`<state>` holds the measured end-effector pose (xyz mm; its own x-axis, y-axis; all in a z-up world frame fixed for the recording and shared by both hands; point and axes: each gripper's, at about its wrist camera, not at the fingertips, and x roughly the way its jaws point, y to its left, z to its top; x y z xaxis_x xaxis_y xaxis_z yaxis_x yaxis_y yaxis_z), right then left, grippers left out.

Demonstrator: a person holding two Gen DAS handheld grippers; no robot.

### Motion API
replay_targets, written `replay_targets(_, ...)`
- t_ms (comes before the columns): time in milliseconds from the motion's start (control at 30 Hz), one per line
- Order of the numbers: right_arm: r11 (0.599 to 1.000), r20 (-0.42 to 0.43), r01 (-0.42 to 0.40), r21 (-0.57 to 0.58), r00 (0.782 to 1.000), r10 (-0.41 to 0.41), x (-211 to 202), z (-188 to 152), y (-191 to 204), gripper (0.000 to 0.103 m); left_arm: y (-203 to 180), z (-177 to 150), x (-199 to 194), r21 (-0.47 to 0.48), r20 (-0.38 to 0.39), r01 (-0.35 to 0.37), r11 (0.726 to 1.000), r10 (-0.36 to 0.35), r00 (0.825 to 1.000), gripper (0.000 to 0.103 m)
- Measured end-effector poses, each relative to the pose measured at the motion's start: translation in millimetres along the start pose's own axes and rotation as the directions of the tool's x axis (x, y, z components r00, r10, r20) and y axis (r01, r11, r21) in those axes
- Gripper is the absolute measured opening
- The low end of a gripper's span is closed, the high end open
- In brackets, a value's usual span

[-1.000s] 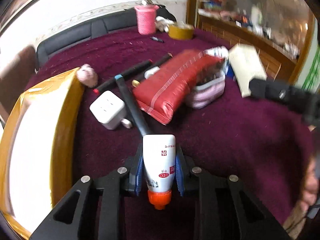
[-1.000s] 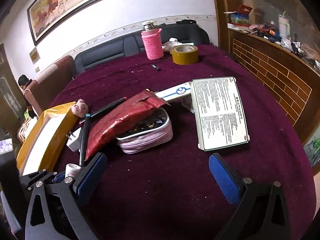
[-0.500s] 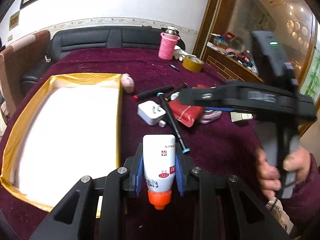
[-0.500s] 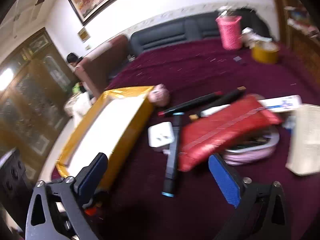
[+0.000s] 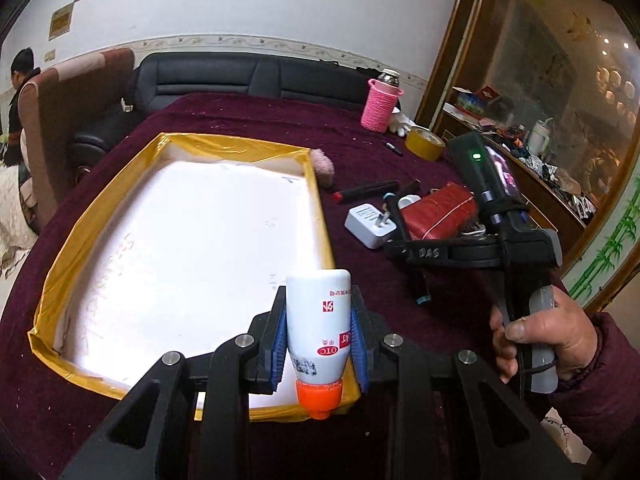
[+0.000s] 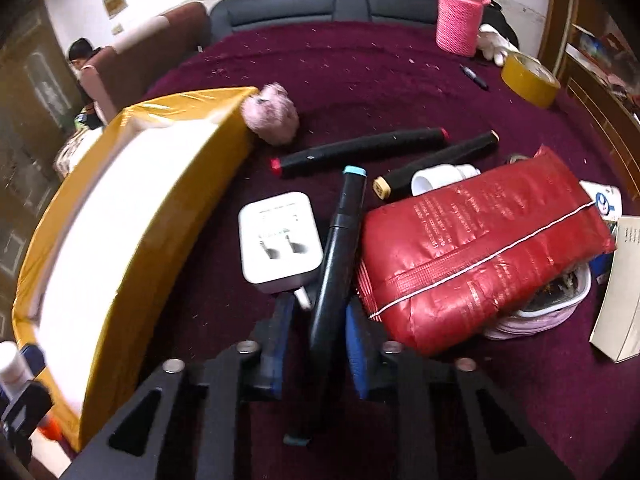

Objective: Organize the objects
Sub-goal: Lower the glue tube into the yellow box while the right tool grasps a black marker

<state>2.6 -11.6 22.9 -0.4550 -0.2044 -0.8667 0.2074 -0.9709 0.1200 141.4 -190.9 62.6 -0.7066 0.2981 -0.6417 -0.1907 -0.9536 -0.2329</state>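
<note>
Maroon tablecloth. Our left gripper clamps a white bottle w/ tray beyond jaws; right gripper jaws narrow around black marker, charger just ahead-left.

Pink pouch mostly hidden under red packet; booklet cut by frame edge.

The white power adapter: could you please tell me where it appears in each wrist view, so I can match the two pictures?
Left wrist view: the white power adapter lies right of centre on the maroon cloth, between the gold-edged tray and the red packet.
Right wrist view: it sits near the centre, just left of the blue-capped marker.
Shared landmark: the pink knitted bottle at the far edge.
</note>
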Motion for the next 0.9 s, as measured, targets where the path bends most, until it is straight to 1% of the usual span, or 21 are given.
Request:
replay_targets(67,0.999,0.001,-0.018,0.029,1.000,0.018,0.2,2.4,-5.8,0.017,5.1,-1.5,-1.6,-0.012,0.000,-0.009,1.000,0.009,1.000,0.026)
replay_targets(100,0.998,0.004,-0.040,0.045,0.999,0.040,-0.1,3.1,-9.1,0.016,8.6,-2.4,-3.0,-0.021,0.000,-0.012,1.000,0.012,1.000,0.026)
replay_targets(200,0.986,0.018,-0.136,0.097,0.991,0.135,-7.5,0.2,-20.5,0.016,15.5,-2.8,-3.3,-0.046,-0.004,-0.017,0.999,0.017,1.000,0.026)
replay_targets(233,0.976,0.019,-0.181,0.123,0.984,0.180,-11.2,-2.4,-26.0,0.016,17.3,-2.9,-3.2,-0.055,-0.006,-0.017,0.998,0.017,1.000,0.026)
replay_targets(300,0.952,0.028,-0.257,0.166,0.966,0.256,-16.3,-6.2,-35.7,0.016,18.4,-1.8,-3.3,-0.065,-0.009,-0.022,0.998,0.021,1.000,0.026)
replay_targets(333,0.936,0.037,-0.298,0.187,0.954,0.297,-19.3,-8.2,-40.0,0.016,18.1,-1.1,-3.8,-0.066,-0.009,-0.025,0.998,0.025,1.000,0.026)
replay_targets(367,0.910,0.052,-0.356,0.212,0.934,0.353,-24.9,-10.9,-45.2,0.016,17.9,0.7,-4.7,-0.065,-0.007,-0.030,0.997,0.029,1.000,0.026)
replay_targets(400,0.894,0.064,-0.390,0.222,0.920,0.386,-29.5,-11.5,-47.7,0.016,18.1,2.6,-5.2,-0.065,-0.007,-0.031,0.997,0.030,1.000,0.026)
replay_targets(433,0.880,0.073,-0.418,0.223,0.908,0.413,-35.5,-10.6,-48.1,0.016,18.5,6.1,-5.9,-0.065,-0.009,-0.029,0.997,0.029,1.000,0.026)
replay_targets(467,0.875,0.076,-0.431,0.219,0.902,0.426,-38.7,-9.3,-45.9,0.016,19.1,10.2,-6.4,-0.064,-0.011,-0.029,0.998,0.028,1.000,0.026)
replay_targets(500,0.866,0.077,-0.455,0.206,0.890,0.449,-44.7,-4.5,-41.3,0.016,19.9,15.6,-6.7,-0.060,-0.011,-0.032,0.998,0.032,0.999,0.026)
replay_targets(533,0.862,0.078,-0.466,0.200,0.885,0.460,-47.3,-2.0,-38.3,0.016,20.7,22.2,-6.7,-0.054,-0.011,-0.039,0.998,0.039,0.999,0.026)
replay_targets(567,0.853,0.077,-0.486,0.190,0.873,0.481,-51.3,5.1,-30.7,0.017,21.4,30.4,-6.3,-0.045,-0.007,-0.047,0.998,0.047,0.999,0.026)
replay_targets(600,0.848,0.075,-0.497,0.183,0.867,0.493,-52.6,10.2,-24.8,0.017,22.5,38.8,-6.3,-0.036,-0.002,-0.053,0.998,0.053,0.999,0.026)
replay_targets(667,0.843,0.069,-0.511,0.167,0.859,0.507,-54.1,23.0,-9.4,0.017,26.1,56.8,-2.5,-0.021,0.006,-0.066,0.998,0.066,0.998,0.026)
replay_targets(733,0.846,0.062,-0.511,0.149,0.859,0.508,-51.8,40.4,8.5,0.017,32.7,76.0,6.5,-0.013,0.009,-0.081,0.997,0.081,0.997,0.026)
replay_targets(767,0.851,0.058,-0.506,0.140,0.862,0.503,-48.9,48.0,17.3,0.017,38.0,84.9,12.9,-0.021,0.003,-0.078,0.997,0.078,0.997,0.026)
replay_targets(867,0.864,0.031,-0.488,0.126,0.872,0.488,-34.6,69.8,43.0,0.017,59.2,106.9,37.5,-0.076,-0.045,-0.058,0.995,0.055,0.997,0.026)
replay_targets(900,0.873,0.021,-0.473,0.117,0.880,0.474,-28.3,76.7,52.2,0.017,64.9,111.4,44.8,-0.093,-0.057,-0.055,0.994,0.049,0.997,0.026)
